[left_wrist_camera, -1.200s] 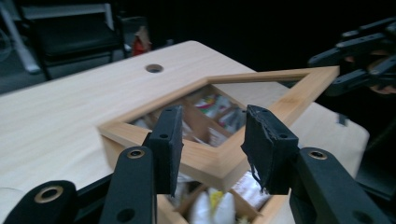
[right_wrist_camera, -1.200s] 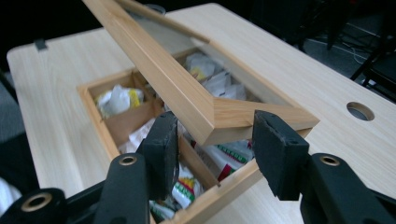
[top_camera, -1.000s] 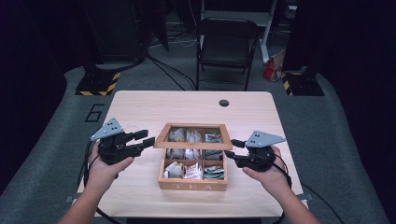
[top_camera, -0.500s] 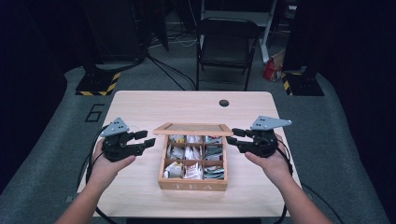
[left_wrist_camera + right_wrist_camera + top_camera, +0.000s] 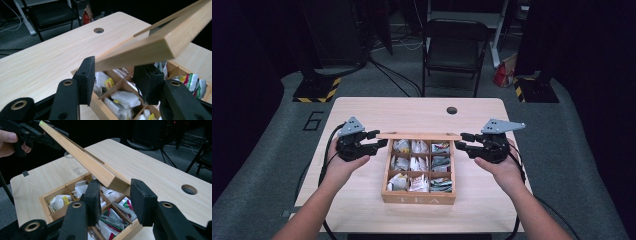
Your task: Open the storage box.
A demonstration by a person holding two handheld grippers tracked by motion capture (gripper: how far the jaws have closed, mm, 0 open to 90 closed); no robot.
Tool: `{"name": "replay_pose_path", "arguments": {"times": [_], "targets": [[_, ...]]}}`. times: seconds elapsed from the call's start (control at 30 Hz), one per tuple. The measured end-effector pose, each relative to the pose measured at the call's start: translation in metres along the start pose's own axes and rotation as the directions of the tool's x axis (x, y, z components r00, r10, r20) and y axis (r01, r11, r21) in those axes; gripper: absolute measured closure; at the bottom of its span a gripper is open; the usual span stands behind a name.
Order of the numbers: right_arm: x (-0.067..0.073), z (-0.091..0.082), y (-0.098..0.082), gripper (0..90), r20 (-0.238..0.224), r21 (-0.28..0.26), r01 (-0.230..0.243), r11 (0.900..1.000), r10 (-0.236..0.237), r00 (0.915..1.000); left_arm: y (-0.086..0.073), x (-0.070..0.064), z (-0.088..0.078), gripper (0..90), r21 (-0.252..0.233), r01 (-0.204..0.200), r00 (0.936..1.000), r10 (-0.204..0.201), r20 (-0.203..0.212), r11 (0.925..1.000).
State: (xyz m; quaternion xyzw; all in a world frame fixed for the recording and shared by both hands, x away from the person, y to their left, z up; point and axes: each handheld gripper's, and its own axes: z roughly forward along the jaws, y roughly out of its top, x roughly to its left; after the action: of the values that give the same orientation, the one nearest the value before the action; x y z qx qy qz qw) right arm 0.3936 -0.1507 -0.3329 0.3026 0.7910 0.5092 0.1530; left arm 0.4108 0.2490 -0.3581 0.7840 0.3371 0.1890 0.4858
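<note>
Pale wood surface (image 5: pixel 362 200): left claw (image 5: pixel 381 141) and right claw (image 5: pixel 461 140) each clench an end of the hinged wooden lid (image 5: pixel 419 135), raising it so the compartmented wooden tea box (image 5: pixel 418 198) opens evenly.

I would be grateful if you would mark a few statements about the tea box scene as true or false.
1. The lid of the wooden tea box is raised. True.
2. The box has four compartments. False: nine, in three rows of three.
3. The compartments hold tea bags. True.
4. The left gripper and right gripper are both at the box's front edge. False: each is at one end of the lid, at the back.
5. A round hole is in the table beyond the box. True.
</note>
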Motion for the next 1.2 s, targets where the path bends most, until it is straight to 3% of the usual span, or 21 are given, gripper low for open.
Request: {"name": "replay_pose_path", "arguments": {"times": [0.13, 0.57, 1.2], "targets": [[-0.002, 0.001, 0.001, 60.2, 0.002, -0.008, 0.0, 1.0, 0.0, 1.0, 0.004, -0.001, 0.003, 55.9, 0.005, -0.024, 0.9997, 0.024, -0.012, 0.9997], [-0.012, 0.011, 0.003, 55.8, 0.024, 0.013, -0.012, 1.0, 0.012, 0.9996, 0.017, 0.011, 0.008, 56.3, -0.005, -0.005, 1.0, 0.005, 0.004, 1.0], [-0.05, 0.046, 0.002, 53.7, 0.105, 0.033, -0.047, 0.998, 0.044, 0.9935, 0.043, 0.031, 0.022, 58.8, -0.021, 0.02, 0.9997, -0.02, -0.011, 0.9996]]}}
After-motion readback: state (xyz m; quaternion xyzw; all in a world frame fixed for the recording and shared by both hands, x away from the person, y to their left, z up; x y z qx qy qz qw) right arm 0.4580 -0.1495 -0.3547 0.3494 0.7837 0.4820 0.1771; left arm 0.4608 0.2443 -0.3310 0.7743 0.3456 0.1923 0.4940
